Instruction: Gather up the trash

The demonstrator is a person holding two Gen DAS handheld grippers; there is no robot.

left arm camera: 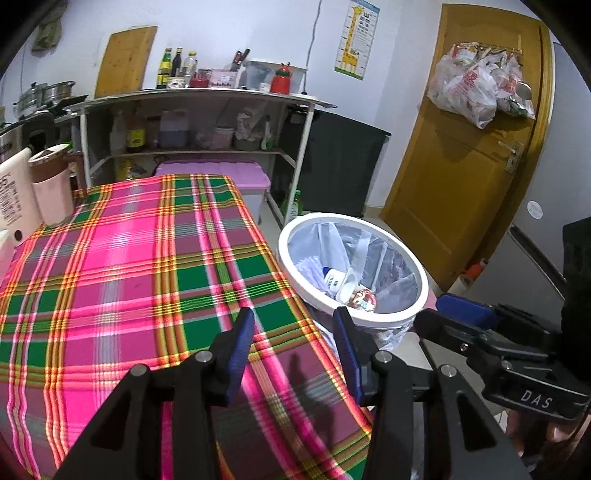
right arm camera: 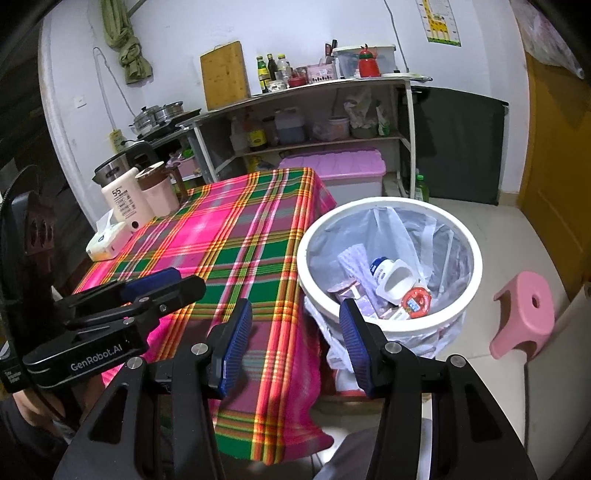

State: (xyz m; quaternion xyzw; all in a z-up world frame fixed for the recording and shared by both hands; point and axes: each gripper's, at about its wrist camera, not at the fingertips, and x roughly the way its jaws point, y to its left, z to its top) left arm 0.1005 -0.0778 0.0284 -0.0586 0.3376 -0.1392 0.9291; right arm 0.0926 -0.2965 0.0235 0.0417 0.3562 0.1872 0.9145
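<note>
Ahead of you stands a white wall (left arm camera: 229, 33) with a giraffe height chart (left arm camera: 357, 38) pinned on it. Against that wall you see an open shelf unit (right arm camera: 314, 122) crowded with bottles and jars, a cutting board (right arm camera: 224, 75) leaning behind it. To your right is a yellow wooden door (left arm camera: 469, 147); a pink stool (right arm camera: 524, 314) sits on the pale tiled floor (right arm camera: 491, 221).

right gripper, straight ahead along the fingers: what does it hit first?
Probably the near rim of the white trash bin, or the plaid tablecloth edge beside it. The right gripper is open and empty, aimed between them; depth is unclear.
</note>
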